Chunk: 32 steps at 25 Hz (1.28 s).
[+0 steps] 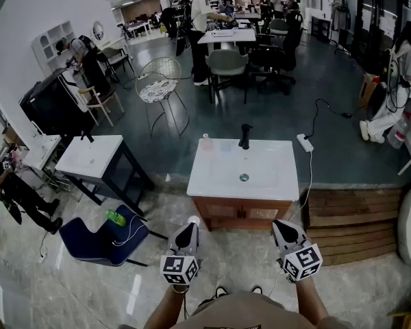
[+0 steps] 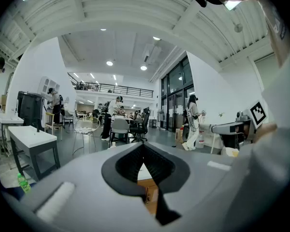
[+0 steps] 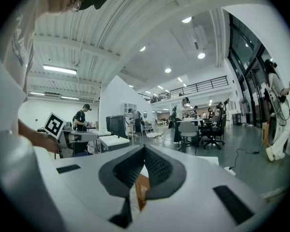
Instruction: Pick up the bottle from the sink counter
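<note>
Right, both grippers are hovering low at the near edge of the head view, side by side and well apart from the desk [image 1: 219, 184]. The left gripper [image 1: 190, 226] is keeping its jaws clenched, tips meeting, and nothing is sitting between them. The right gripper [image 1: 279, 226] is doing the same: jaws pressed together and gripping nothing. Both are pointing roughly level toward the desk's wooden front [image 1: 240, 214], which is showing through the gaps under the jaws in both gripper views.

Now, the bottle [image 1: 207, 142] is standing upright on the desk's far left corner, just left of the black faucet [image 1: 244, 136] and apart from it. It is looking pale and small from here, and what is inside it is too small to tell. Neither gripper is touching it.

The basin [image 1: 222, 173] is taking up the middle of the white top, and only its round drain [image 1: 244, 177] is showing in it.

Off to the left, a second bottle, a green one [image 1: 115, 218], is lying on the floor beside a blue seat [image 1: 89, 245], with a white cable trailing past it. A second desk [image 1: 89, 157] is standing behind that, near the sink one. A power strip [image 1: 305, 142] is lying on the floor by the sink desk's far right corner.
</note>
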Each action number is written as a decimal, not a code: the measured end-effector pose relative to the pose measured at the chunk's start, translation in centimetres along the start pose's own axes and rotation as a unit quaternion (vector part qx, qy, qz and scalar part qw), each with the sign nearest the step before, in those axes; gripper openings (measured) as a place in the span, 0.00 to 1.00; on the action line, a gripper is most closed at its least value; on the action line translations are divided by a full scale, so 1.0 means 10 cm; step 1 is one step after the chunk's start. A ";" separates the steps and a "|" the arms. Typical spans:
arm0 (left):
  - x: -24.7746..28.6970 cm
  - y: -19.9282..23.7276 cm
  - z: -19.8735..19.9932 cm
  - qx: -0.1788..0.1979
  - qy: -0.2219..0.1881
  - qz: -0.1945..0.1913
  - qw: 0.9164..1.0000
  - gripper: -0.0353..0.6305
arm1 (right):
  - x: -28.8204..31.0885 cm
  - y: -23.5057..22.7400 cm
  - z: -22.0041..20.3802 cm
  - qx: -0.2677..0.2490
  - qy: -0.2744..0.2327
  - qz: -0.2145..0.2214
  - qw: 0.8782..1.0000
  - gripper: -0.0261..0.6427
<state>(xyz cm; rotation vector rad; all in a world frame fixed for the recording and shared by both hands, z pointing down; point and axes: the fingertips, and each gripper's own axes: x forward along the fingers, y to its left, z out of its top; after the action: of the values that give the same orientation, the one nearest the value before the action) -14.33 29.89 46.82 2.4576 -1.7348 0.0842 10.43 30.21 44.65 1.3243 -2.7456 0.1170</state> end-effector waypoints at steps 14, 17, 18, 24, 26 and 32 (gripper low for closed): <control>0.24 0.15 -0.21 0.034 0.022 -0.067 0.997 0.06 | 0.30 0.09 -0.19 0.028 -0.006 -0.039 0.999 0.06; 0.31 0.17 -0.32 0.061 0.031 -0.088 0.994 0.06 | 0.40 0.24 -0.29 0.022 0.007 -0.037 0.999 0.06; 0.35 0.16 -0.35 0.074 0.037 -0.095 0.992 0.06 | 0.45 0.29 -0.33 0.015 0.015 -0.031 0.999 0.06; 0.55 0.11 -0.43 0.039 0.057 -0.100 0.993 0.06 | 0.74 0.37 -0.60 -0.054 0.089 0.005 0.995 0.06; 0.70 0.19 -0.40 0.019 0.055 -0.083 0.995 0.06 | 0.88 0.27 -0.53 -0.045 0.072 0.016 0.996 0.06; 1.17 0.43 -0.23 0.109 0.065 -0.035 0.991 0.06 | 1.27 -0.30 -0.52 -0.036 0.052 0.047 0.997 0.06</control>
<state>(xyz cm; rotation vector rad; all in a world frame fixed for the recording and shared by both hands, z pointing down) -14.35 17.92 50.85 2.5921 -1.6626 0.4395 5.13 19.04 51.32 1.1384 -2.6968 0.0914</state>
